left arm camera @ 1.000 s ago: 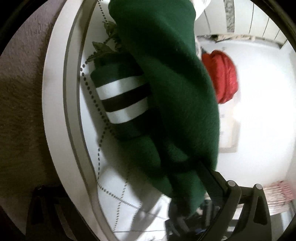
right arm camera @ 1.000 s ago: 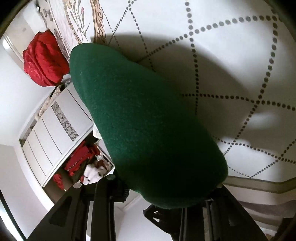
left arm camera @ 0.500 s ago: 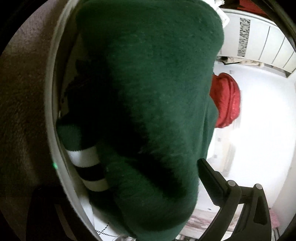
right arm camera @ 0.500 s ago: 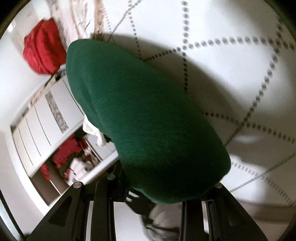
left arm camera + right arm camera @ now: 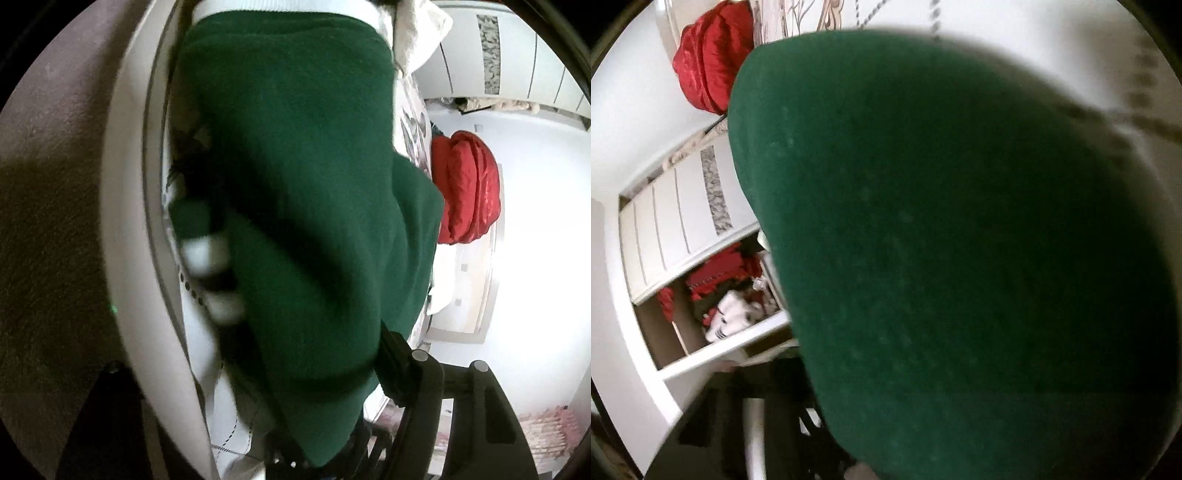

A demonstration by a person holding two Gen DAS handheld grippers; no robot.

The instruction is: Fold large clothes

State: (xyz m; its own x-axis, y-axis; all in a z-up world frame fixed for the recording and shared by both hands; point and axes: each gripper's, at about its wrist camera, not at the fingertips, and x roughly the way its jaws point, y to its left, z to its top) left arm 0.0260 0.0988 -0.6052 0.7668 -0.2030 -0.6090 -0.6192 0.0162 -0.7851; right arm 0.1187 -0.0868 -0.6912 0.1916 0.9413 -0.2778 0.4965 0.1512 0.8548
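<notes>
The left wrist view showed the left gripper (image 5: 332, 417) with its jaws closing on the thick dark green knitted sweater (image 5: 306, 192), a fold of which ran down between the two black fingers (image 5: 424, 373), though whether the pads already pressed the cloth could not be told. A second before, those jaws stood wider and the sweater hung as a narrow twisted roll; at this moment it spread broad across the view, its white hem band at the top edge and its white-and-black striped cuff (image 5: 214, 273) blurred low at the left. Beneath it lay the white bedspread with dotted diamond lines (image 5: 195, 325), its pale border beside the brown carpet (image 5: 48, 192). Farther off a crumpled red cloth (image 5: 469, 188) sat against the white wall. In the right wrist view the right gripper (image 5: 798, 435) was mostly hidden by the same green sweater (image 5: 942, 240), which had swelled to fill nearly the whole picture; its jaws were opening slightly, and it apparently gripped the fabric, though the contact itself was covered. Behind it stood the white wardrobe (image 5: 683, 221) with red clothes on an open shelf. Judged from this, the garment hung between both hands above the bedspread, drawn closer and opened wider, so the fold itself appeared yet to be laid down.
</notes>
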